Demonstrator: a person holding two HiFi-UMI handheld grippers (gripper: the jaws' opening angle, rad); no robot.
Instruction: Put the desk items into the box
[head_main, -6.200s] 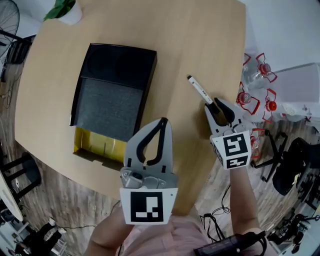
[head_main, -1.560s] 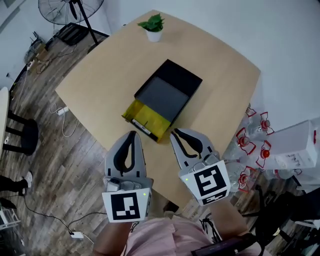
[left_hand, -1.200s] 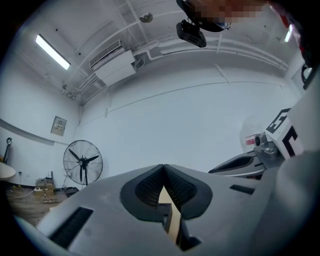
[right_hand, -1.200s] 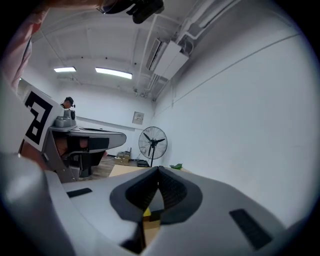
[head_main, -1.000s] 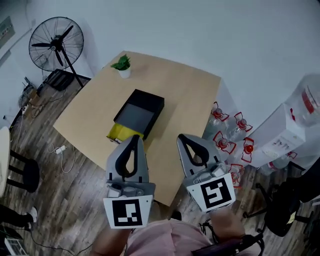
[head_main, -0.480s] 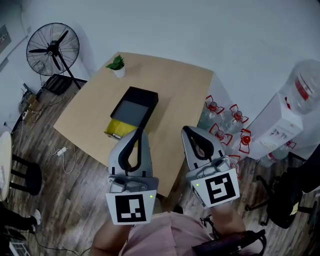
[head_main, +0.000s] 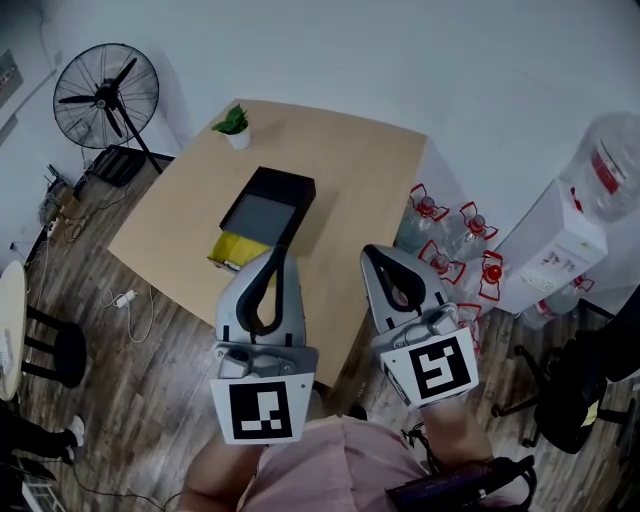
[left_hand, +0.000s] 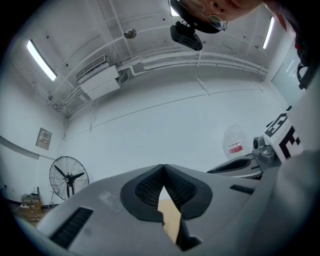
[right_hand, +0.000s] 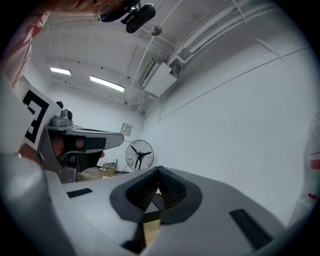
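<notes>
Black box on wooden table, both smaller and farther off than seconds earlier. Left gripper and right gripper: jaws closed together, empty.

A pale wooden table carries an open black box, yellow at one end, and a small white-potted plant.

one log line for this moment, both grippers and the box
left hand-held gripper: shut, empty | right hand-held gripper: shut, empty | box: on table, apart from both grippers | potted plant: table's far corner
</notes>
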